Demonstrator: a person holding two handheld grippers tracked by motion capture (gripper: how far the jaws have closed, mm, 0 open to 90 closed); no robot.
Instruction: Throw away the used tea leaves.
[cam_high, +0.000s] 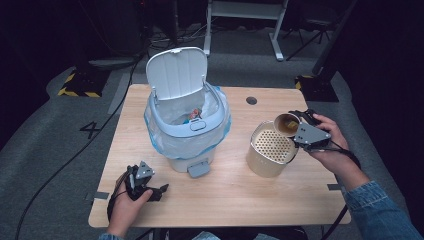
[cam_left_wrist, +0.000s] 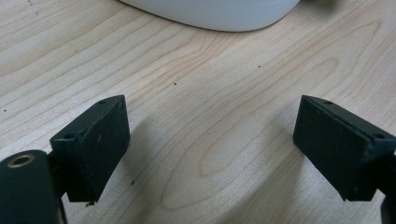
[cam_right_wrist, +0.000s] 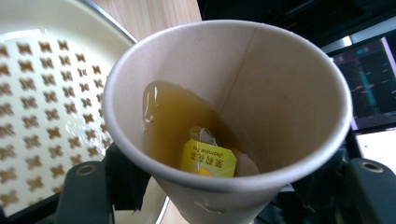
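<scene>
Cup (cam_right_wrist: 224, 116) tipped in my right gripper (cam_high: 306, 131), jaws squeezing it, tea inside, over holey pot (cam_high: 271, 148). My left gripper (cam_high: 150, 189) wide open on table (cam_high: 235, 195).

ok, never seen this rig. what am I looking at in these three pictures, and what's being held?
No robot arm: a person holds a two-jaw gripper in each hand at a light wooden table. The high view looks down from above. The other two come from cameras riding on each gripper, looking along its black jaws.

On the table stand a white pedal bin with its lid up and a plastic liner, and a cream round metal container with a perforated top.

The right gripper is shut on a tilted beige paper cup, held over the container; it holds amber tea and a yellow teabag tag. The left gripper rests open on the table, holding nothing.
</scene>
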